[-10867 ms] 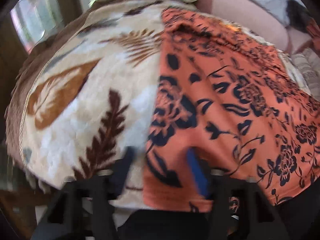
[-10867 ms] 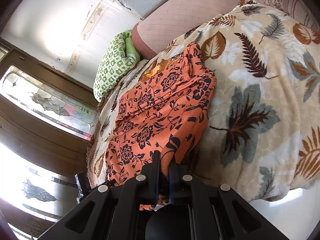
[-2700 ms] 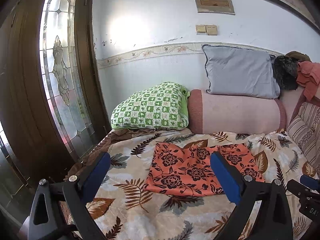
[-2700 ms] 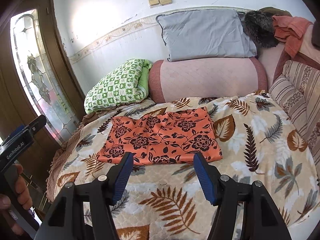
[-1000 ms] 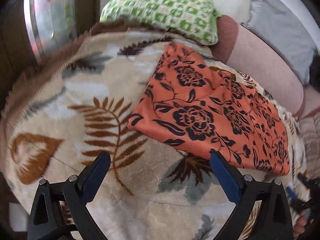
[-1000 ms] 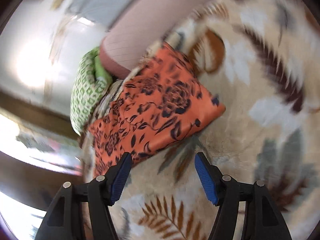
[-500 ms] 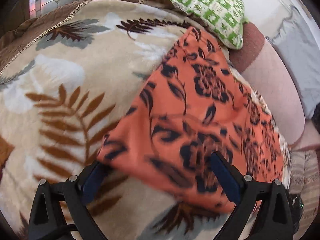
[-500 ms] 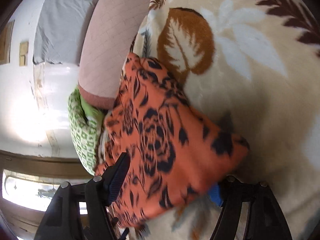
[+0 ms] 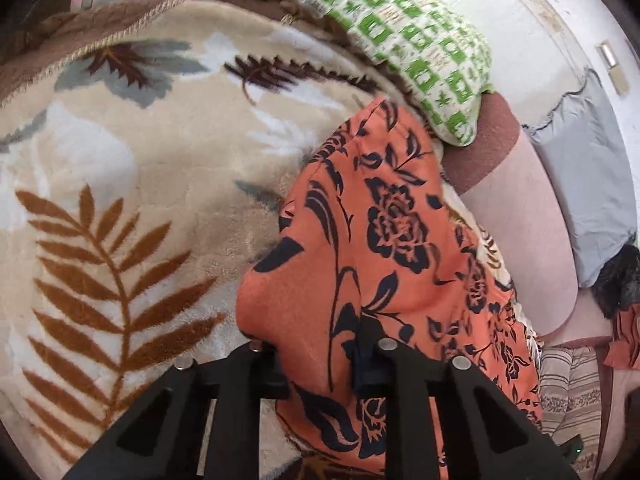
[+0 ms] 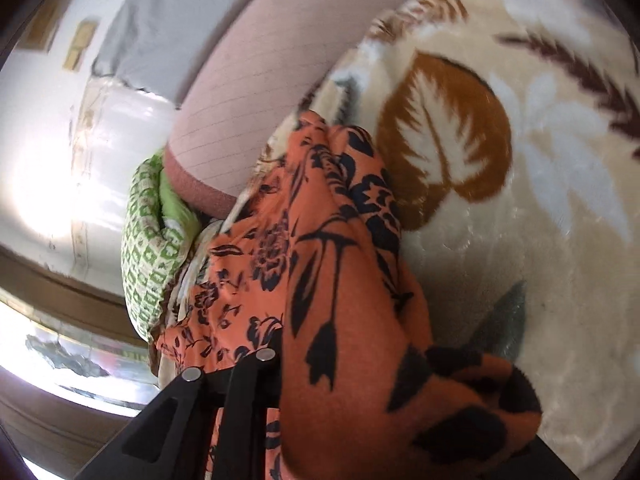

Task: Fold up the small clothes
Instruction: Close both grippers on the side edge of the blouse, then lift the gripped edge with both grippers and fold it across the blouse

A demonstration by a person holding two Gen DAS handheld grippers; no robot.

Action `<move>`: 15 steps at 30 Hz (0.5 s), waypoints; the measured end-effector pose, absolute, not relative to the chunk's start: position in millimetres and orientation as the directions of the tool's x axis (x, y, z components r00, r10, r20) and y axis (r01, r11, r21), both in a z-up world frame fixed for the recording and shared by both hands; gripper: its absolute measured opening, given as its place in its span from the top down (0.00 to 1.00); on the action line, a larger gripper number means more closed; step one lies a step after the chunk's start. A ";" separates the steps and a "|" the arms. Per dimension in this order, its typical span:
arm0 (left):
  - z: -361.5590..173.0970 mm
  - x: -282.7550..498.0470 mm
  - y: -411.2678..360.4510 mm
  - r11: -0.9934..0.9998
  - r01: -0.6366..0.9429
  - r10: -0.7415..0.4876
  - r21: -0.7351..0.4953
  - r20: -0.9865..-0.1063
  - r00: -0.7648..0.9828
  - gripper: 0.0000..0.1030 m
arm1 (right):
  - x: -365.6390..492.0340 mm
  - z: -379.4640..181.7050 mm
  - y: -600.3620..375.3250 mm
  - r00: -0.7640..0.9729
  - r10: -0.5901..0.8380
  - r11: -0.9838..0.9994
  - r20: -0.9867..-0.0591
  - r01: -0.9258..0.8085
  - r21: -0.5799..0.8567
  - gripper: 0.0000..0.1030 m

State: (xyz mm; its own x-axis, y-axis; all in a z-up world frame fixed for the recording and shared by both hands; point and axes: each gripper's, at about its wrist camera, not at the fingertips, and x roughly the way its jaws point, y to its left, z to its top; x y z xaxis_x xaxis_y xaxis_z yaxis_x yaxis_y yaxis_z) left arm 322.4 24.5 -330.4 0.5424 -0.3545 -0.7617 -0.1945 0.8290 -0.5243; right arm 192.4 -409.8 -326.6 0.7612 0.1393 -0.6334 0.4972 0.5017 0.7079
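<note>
An orange garment with a black flower print lies folded on the leaf-patterned blanket. My left gripper is shut on the garment's near left corner, and the cloth bunches up between its jaws. In the right wrist view the same garment fills the lower middle. My right gripper is at its near right corner. The cloth drapes over and hides the right finger; only the left finger shows. The cloth looks pinched and lifted there.
A green-and-white checked pillow and a pink bolster lie behind the garment, with a grey pillow beyond. Striped cushions are at the right. The blanket's brown fringed edge runs along the far left.
Both grippers, open half a second ago, have closed in on the garment's near corners. The cloth now bunches and rises at each corner.
</note>
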 end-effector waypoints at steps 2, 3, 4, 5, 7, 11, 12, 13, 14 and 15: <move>-320.3 317.5 23.5 0.831 -0.179 -0.361 -0.526 -0.756 0.545 0.82 | 184.4 -310.7 -402.4 0.768 0.122 0.530 -0.629 0.485 0.695 0.83; -315.8 310.5 23.4 0.837 -0.166 -0.364 -0.521 -0.757 0.543 0.82 | 180.1 -303.2 -398.6 0.768 0.114 0.545 -0.630 0.482 0.686 0.83; -311.0 302.4 23.2 0.845 -0.150 -0.364 -0.513 -0.758 0.542 0.82 | 175.4 -296.5 -395.4 0.769 0.108 0.556 -0.630 0.479 0.680 0.83; -306.3 290.3 23.8 0.853 -0.132 -0.365 -0.505 -0.758 0.541 0.82 | 168.5 -289.7 -392.7 0.772 0.107 0.562 -0.626 0.473 0.678 0.83; -301.6 267.3 26.8 0.870 -0.097 -0.367 -0.484 -0.765 0.530 0.82 | 152.9 -279.8 -389.3 0.775 0.114 0.563 -0.622 0.465 0.683 0.83; -305.6 207.2 39.3 0.886 -0.063 -0.372 -0.459 -0.785 0.495 0.81 | 99.8 -273.9 -387.8 0.758 0.144 0.549 -0.636 0.474 0.689 0.83; -311.3 195.0 39.8 0.893 -0.061 -0.363 -0.445 -0.795 0.485 0.81 | 85.0 -276.7 -386.8 0.749 0.153 0.546 -0.645 0.480 0.687 0.83; -318.0 184.6 38.6 0.908 -0.054 -0.342 -0.415 -0.811 0.475 0.80 | 72.1 -281.6 -385.4 0.737 0.161 0.542 -0.656 0.490 0.683 0.83; -324.2 179.3 37.1 0.924 -0.049 -0.314 -0.379 -0.826 0.468 0.76 | 59.3 -289.5 -383.3 0.718 0.178 0.546 -0.673 0.497 0.674 0.83; -328.2 174.9 36.5 0.938 -0.052 -0.280 -0.342 -0.839 0.466 0.68 | 49.1 -296.1 -384.6 0.699 0.195 0.553 -0.688 0.502 0.666 0.82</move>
State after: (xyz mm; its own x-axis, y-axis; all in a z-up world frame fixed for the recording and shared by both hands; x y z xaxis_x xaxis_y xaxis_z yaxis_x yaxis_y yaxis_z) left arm 174.9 36.5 -328.2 0.4661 -0.2798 -0.8393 -0.0518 0.9384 -0.3416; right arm 49.1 -384.6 -296.1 0.6988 0.1948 -0.6883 0.5015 0.5526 0.6656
